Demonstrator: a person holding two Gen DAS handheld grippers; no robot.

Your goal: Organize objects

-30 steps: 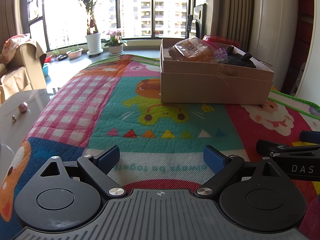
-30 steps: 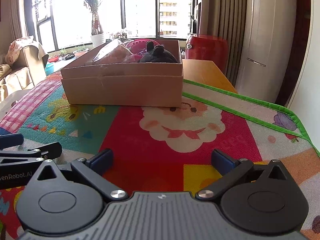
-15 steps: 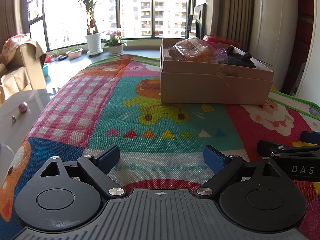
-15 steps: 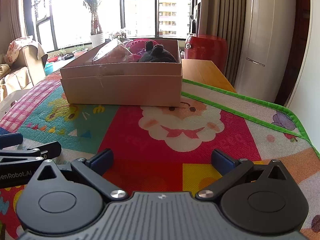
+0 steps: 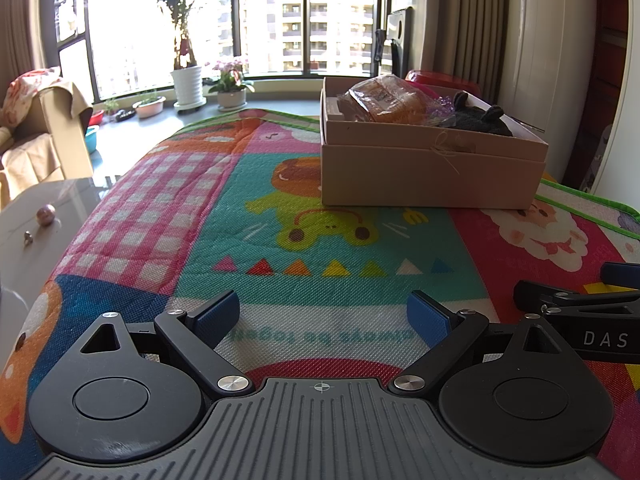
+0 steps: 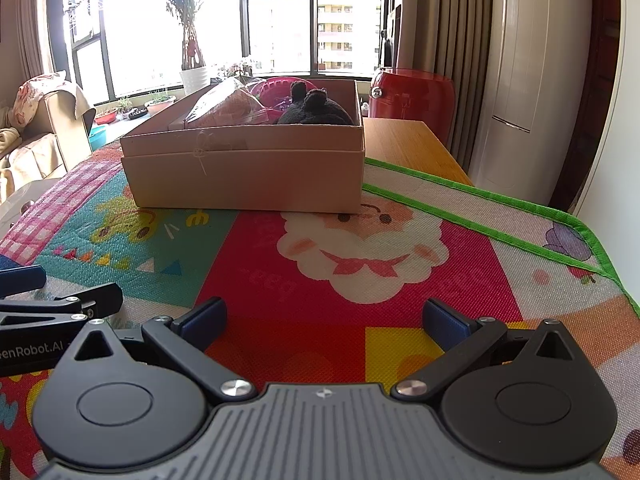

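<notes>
Cardboard box (image 5: 432, 172) sitting on mat-covered surface (image 5: 280, 248), ahead-right of left tool (image 5: 322, 316), ahead-left of right tool (image 6: 324, 318). Both tools gaping, gripping nothing. Box long axis running crosswise; right tool looking nearer.

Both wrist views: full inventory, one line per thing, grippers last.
cardboard box: 1, tan, open, far on mat
plush toy: 1, black, in box
bagged bread: 1, brown in clear wrap, in box
basket: 1, pink, in box
play mat: 1, multicolour, covers table
potted plants: several, windowsill
red stool: 1, behind table
left gripper: open, empty, low over mat
right gripper: open, empty, low over mat
</notes>
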